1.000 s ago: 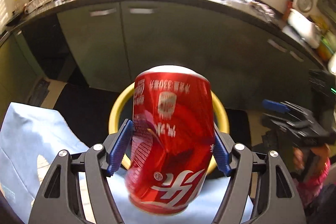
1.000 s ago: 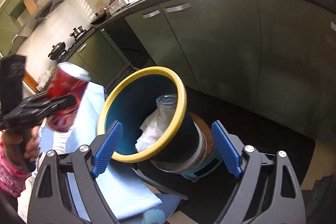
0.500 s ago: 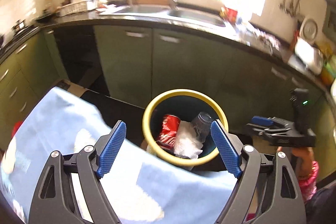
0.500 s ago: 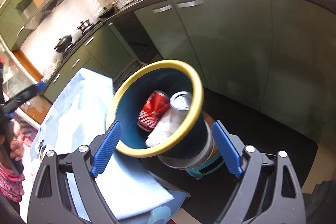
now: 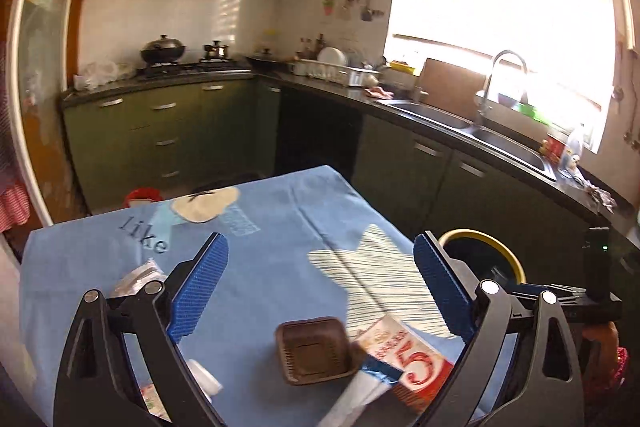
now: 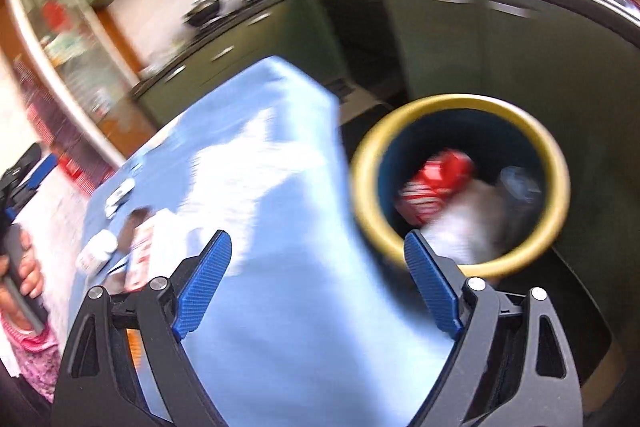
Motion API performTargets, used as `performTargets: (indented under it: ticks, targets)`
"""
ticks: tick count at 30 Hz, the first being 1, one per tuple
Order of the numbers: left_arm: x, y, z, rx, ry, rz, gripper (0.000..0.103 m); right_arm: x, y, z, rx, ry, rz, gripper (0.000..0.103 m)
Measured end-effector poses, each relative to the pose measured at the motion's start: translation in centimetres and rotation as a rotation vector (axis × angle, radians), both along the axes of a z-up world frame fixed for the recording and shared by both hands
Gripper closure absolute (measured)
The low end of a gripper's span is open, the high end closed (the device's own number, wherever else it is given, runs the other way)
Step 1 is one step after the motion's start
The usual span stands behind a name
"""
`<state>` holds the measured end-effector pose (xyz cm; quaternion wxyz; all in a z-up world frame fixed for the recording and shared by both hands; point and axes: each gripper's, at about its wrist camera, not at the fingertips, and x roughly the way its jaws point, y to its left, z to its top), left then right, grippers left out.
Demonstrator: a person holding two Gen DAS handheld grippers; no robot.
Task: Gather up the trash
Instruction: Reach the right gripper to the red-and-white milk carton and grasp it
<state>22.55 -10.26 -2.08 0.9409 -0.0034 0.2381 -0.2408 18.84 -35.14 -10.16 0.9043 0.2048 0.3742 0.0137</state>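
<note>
Left claw (image 5: 320, 291) opening, empty, above tablecloth (image 5: 280, 227).

A blue printed cloth (image 5: 280, 227) covers the worktop; on it lie a brown plastic tray (image 5: 314, 350), touching a red-and-white carton (image 5: 404, 359); a crumpled clear wrapper (image 5: 136, 277) lies well apart.

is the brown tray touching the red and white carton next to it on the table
Touching. The left wrist view shows the brown tray with its right edge against the red and white carton, no blue cloth visible between them.
</note>
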Motion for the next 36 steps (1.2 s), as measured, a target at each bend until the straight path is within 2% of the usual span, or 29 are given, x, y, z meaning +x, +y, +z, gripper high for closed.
performTargets:
  ticks: [5,10,13,21,26,29,33,35,36]
  targets:
    - [0.2,5.0,-2.8,-0.028,-0.008,0.085,0.010,0.8,7.7,0.7,-0.059,-0.034,0.169,0.020]
    - [0.3,7.3,-4.5,-0.114,-0.005,0.113,0.010,1.0,12.3,0.3,-0.178,-0.019,0.211,0.020]
    - [0.2,7.9,-5.2,-0.141,0.002,0.124,0.010,1.5,14.0,-0.4,-0.203,-0.004,0.221,0.020]
    - [0.4,6.9,-5.9,-0.116,-0.029,0.142,0.010,2.8,15.2,-2.6,-0.252,0.021,0.217,0.020]
    - [0.4,6.5,-6.3,-0.109,-0.021,0.141,0.010,3.4,15.6,-3.4,-0.272,0.042,0.223,0.029]
    - [0.5,6.3,-6.4,-0.106,-0.009,0.136,0.010,3.7,15.7,-3.3,-0.265,0.047,0.228,0.029]
    - [0.7,6.1,-6.6,-0.104,0.000,0.129,0.010,4.7,16.4,-3.1,-0.326,0.067,0.242,0.030]
    - [0.7,6.0,-6.6,-0.100,-0.003,0.130,0.010,5.2,16.7,-3.3,-0.341,0.096,0.258,0.044]
    - [0.7,5.9,-6.6,-0.100,-0.003,0.130,0.010,5.3,16.8,-3.2,-0.352,0.095,0.257,0.047]
